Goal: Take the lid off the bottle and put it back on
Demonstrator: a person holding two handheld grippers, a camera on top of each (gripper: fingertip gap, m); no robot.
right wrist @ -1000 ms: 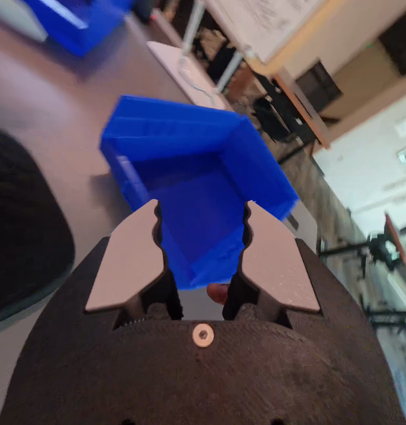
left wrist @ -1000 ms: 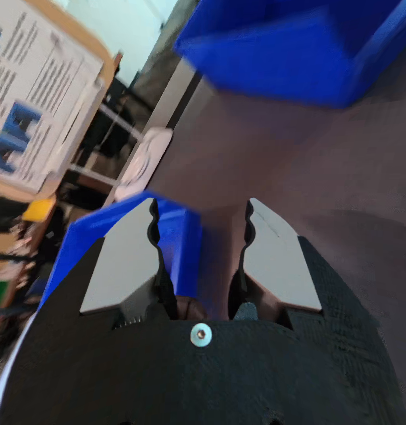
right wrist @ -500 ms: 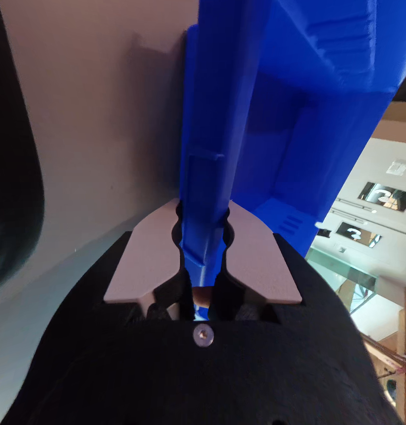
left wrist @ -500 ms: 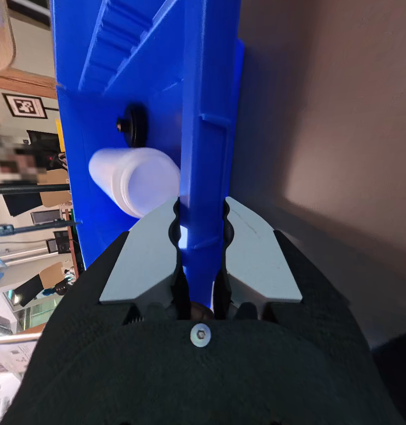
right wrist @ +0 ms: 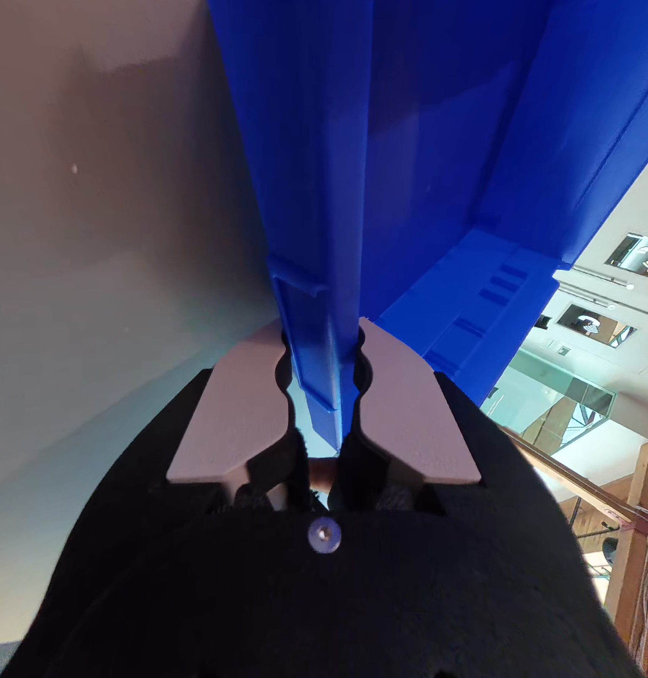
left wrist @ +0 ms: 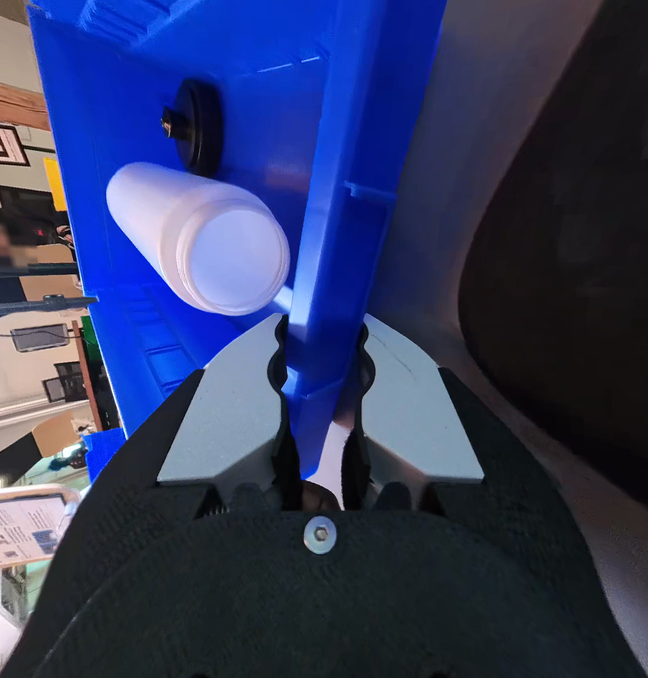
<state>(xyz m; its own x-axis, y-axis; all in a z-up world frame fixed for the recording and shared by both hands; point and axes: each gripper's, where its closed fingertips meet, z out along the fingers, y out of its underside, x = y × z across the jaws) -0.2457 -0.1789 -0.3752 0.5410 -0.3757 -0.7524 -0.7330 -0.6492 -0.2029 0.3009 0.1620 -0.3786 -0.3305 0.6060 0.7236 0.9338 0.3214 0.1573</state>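
In the left wrist view my left gripper (left wrist: pixel 320 326) is shut on the side wall (left wrist: pixel 326 238) of a blue bin, one pad on each face. Inside that bin lie a white bottle (left wrist: pixel 205 242), its ringed end turned toward the camera, and a black lid (left wrist: pixel 201 124) apart from it, farther in. In the right wrist view my right gripper (right wrist: pixel 320 326) is shut on the side wall (right wrist: pixel 315 220) of a blue bin, and the part of its inside (right wrist: pixel 461 183) that shows holds nothing. Both views are turned sideways.
The grey-brown table top lies beside the gripped walls (left wrist: pixel 443 146) (right wrist: pixel 113 183). A dark rounded shape (left wrist: pixel 572 257) lies on the table at the right of the left wrist view. A printed sheet (left wrist: pixel 18 528) and room furniture show behind the bins. My hands' fingertips stand some 65 cm from each other.
A second ago both grippers were open above the table near the bins. Both have since closed on bin walls and turned sideways. The bottle now lies nearer the gripped wall.
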